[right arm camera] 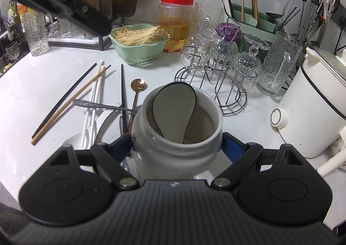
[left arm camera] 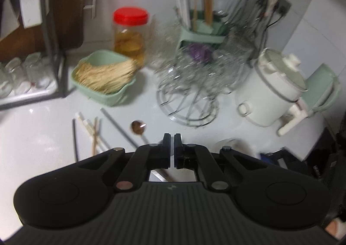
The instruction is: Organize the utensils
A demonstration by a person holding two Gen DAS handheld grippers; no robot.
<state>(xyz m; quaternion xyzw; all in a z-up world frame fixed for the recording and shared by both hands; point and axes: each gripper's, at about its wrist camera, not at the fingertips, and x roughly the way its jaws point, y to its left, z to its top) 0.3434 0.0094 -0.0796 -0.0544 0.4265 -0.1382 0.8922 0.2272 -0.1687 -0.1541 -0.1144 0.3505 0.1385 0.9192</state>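
The right gripper (right arm camera: pixel 176 144) clamps a white ceramic jar (right arm camera: pixel 177 136) (a wide white spoon (right arm camera: pixel 174 106) stands inside). The left gripper (left arm camera: pixel 172 136) is pressed together, empty, above a copper-coloured metal spoon (left arm camera: pixel 138 128) on the white counter (left arm camera: pixel 39 136).

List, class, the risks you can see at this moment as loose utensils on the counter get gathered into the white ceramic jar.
1. The right hand-held gripper clamps the smooth white ceramic jar; it might slip or tip.
2. The ceramic spoon leaning inside could fall out if the jar tilts.
3. The glasses on the wire rack stand close by; a swing of the jar might knock them.
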